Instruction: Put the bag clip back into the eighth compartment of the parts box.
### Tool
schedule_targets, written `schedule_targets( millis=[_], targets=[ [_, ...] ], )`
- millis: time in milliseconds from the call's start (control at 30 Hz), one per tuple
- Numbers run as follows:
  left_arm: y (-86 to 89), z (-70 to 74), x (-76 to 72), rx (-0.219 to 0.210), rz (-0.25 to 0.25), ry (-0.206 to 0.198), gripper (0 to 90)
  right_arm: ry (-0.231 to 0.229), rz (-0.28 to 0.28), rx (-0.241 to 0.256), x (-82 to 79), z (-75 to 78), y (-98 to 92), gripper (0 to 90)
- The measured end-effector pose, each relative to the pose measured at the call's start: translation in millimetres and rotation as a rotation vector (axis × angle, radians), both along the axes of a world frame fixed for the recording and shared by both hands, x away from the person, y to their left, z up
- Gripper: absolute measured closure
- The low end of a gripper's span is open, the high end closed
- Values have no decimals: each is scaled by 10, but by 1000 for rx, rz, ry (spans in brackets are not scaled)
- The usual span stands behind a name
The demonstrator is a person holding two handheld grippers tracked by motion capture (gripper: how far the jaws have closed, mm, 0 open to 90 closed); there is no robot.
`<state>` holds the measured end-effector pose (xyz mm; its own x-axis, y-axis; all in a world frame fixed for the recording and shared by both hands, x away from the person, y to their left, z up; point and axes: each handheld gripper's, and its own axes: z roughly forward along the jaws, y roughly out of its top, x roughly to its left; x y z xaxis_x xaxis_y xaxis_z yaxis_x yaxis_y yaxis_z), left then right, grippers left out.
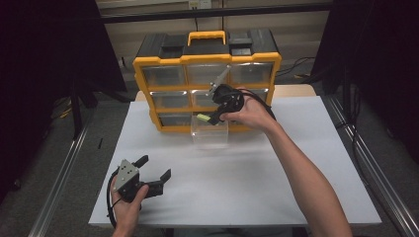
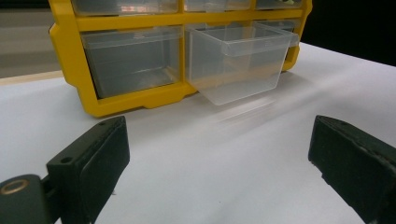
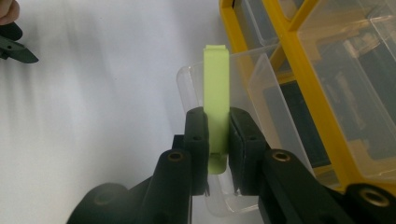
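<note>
From the high view, the right tongs [image 1: 216,117] are gripping a green strip [image 1: 203,118] over the clear drawer [image 1: 210,132], which is sticking out of the bottom row of the yellow cabinet [image 1: 206,60] on the white worktop [image 1: 276,173]. The left tongs [image 1: 154,168] are resting wide and empty near the front edge, well apart from the drawer. The strip is sitting close to the drawer's front wall, so a release here is risking a landing on the rim or the worktop.

In the left gripper view, the drawer [image 2: 240,60] is hanging pulled out and tilting forward. Nothing is steadying it, so a nudge from above could be tipping it out of its slot.

In the right gripper view, the strip [image 3: 216,100] is pinched only at its lower part, pointing past the drawer rim [image 3: 187,79]. With so little held, it could be pivoting or slipping as it descends.
</note>
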<state>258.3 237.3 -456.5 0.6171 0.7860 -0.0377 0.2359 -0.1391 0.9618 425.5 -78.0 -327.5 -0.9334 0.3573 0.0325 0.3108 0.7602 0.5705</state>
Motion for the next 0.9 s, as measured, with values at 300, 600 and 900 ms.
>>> schedule_targets(
  millis=[300,600,900],
  targets=[
    [-7,-1,-3,3,2,4,55,46,-18,-75,86,-40,55,783],
    [-6,-3,0,3,1,3,54,60,-46,-115,191,-57,66,783],
    [-1,-2,0,5,4,0,54,71,-62,-151,259,-164,105,783]
  ],
)
